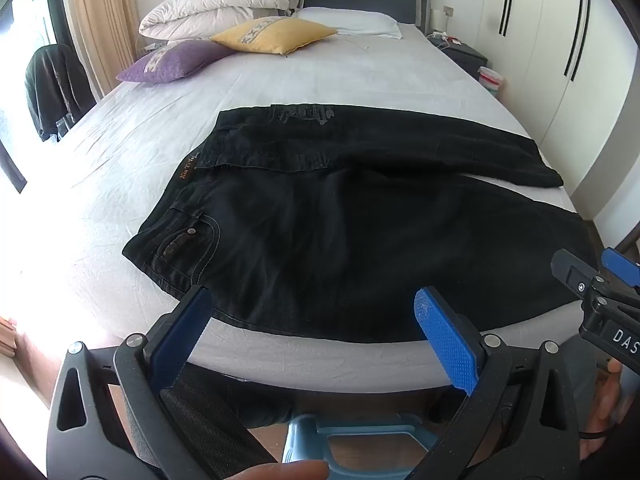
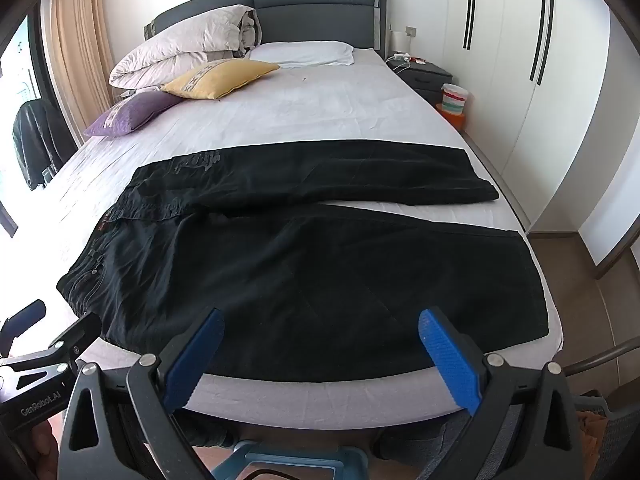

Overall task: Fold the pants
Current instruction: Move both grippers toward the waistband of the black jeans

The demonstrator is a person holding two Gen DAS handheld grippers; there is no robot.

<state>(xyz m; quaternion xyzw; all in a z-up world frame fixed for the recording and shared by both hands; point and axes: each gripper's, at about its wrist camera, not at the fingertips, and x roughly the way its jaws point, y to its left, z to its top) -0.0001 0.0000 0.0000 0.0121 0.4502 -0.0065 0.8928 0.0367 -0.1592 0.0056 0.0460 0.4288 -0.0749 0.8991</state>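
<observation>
Both grippers sit closest to the lens, hanging just off the near edge of the bed with nothing in them: my left gripper (image 1: 316, 336), black frame with blue ribbed pads, has its jaws spread wide, and my right gripper (image 2: 320, 356) is spread just as wide beside it. I've got them tilted down at the mattress, I'd guess so the pads can come in low onto fabric rather than poke it from above. The pair of black denim jeans (image 1: 340, 240) lies flat across the near part of the grey-sheeted bed (image 1: 280, 80), waistband toward the left edge, cuffs toward the right edge. The legs are splayed apart with a wedge of sheet showing between them, the near leg running right along the near edge. That layout makes sense for a first fold: one leg over the other, and I reckon the left side takes the waist end, the right the cuff end. The purple square cushion (image 1: 172, 60) and yellow square cushion (image 1: 276, 34) sit up near the headboard end with the bedding, well apart from the jeans, so nothing's in the way.
</observation>
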